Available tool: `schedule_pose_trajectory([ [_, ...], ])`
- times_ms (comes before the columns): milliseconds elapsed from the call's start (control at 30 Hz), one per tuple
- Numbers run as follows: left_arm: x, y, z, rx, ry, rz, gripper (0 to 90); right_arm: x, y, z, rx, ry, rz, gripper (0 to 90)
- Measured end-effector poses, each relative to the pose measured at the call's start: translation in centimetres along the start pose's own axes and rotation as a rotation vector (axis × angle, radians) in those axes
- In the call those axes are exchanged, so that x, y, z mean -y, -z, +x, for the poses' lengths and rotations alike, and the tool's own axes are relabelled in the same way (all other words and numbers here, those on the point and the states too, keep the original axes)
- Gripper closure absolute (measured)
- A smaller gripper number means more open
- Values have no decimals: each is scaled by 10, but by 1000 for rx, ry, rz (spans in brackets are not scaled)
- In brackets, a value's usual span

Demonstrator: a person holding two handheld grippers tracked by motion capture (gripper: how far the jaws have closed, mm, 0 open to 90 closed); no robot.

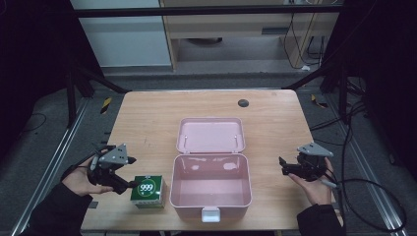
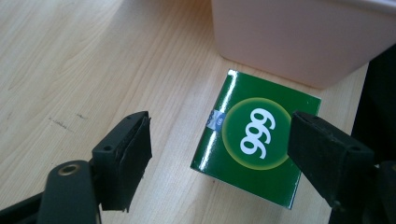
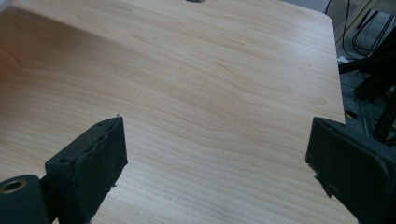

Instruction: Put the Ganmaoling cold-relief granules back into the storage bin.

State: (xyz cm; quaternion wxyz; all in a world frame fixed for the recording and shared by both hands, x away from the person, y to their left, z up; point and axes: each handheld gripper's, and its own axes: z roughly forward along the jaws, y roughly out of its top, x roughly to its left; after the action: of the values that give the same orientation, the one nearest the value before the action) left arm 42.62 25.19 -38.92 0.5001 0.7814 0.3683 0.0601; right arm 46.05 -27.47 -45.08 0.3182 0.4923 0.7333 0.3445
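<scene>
The green box (image 1: 148, 191) marked "999" lay flat on the wooden counter (image 1: 147, 123), near its front edge and just beside the left wall of the pink case (image 1: 210, 187); whether box and case touched could not be told. In the left gripper view the box (image 2: 256, 144) sat on the counter between the two black jaws, closer to the right-hand one, with a gap on each side, so neither pad pressed on it. The left gripper (image 1: 132, 173) was held in the person's left hand (image 1: 78, 179) just left of the box, its jaws partly spread and gripping nothing.

The pink case stood open in the middle of the counter, its lid (image 1: 211, 134) lying back flat behind the body and a white latch (image 1: 210, 214) at its front.

The right gripper (image 1: 282, 166) rested in the person's right hand (image 1: 317, 187) to the right of the case, well apart from the box. In the right gripper view its jaws stood wide over bare wood (image 3: 201, 93), with nothing between them.
</scene>
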Motion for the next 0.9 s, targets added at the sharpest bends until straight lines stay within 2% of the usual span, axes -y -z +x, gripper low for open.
schedule_pose_trajectory([
  [200, 6, -8, -7, 19, 7, 30, 191, 2, -2, 1, -6, -1, 13, 53],
  [367, 8, -13, -15, 31, 26, 35, 185, 4, -2, 0, -6, -1, 18, 50],
  [700, 13, -17, -24, 61, 20, 57, 141, 6, -3, 0, -13, 8, 26, 43],
  [900, 18, -21, -29, 76, 39, 67, 118, 7, -4, 1, -18, 18, 40, 38],
])
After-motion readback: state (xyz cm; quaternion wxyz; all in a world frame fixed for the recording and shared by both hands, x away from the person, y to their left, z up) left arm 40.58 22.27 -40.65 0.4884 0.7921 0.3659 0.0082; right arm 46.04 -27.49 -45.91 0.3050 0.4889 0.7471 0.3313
